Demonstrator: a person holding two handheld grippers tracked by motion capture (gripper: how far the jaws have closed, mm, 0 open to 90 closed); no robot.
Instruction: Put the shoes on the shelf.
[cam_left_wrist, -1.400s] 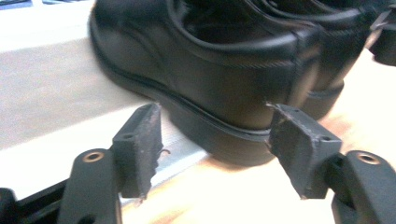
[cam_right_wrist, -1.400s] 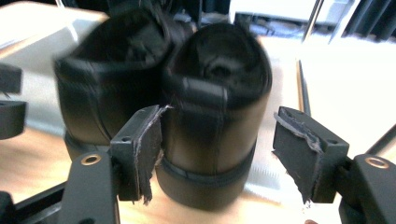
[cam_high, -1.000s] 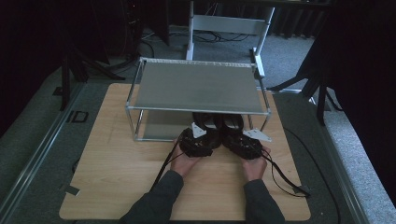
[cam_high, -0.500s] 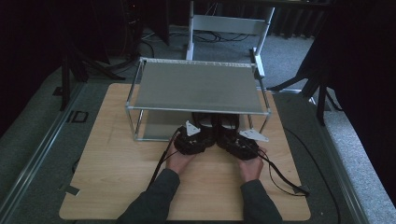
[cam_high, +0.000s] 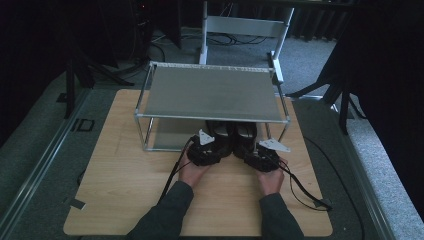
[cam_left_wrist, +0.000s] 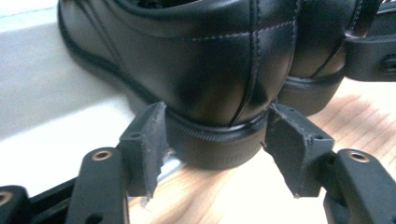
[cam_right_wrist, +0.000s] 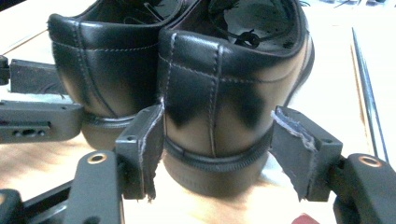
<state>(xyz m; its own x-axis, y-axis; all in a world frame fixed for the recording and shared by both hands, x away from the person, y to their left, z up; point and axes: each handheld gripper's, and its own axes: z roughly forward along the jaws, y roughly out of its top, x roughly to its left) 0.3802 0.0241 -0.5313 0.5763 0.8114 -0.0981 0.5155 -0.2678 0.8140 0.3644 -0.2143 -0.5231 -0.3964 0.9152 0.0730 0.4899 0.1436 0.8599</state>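
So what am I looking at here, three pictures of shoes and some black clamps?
A person sits at a light wooden table with a hand-held two-jaw claw in each hand. The high view looks down from above: the left claw and right claw reach under a low metal-framed rack with a grey shelf. The other two pictures come from small cameras riding on the claws. The left gripper view shows its jaws either side of the heel of one glossy black leather shoe; they have just opened a little. The right gripper view shows the same around the other black leather shoe. Both pairs of jaws flank the heels closely; a firm grip is not evident.
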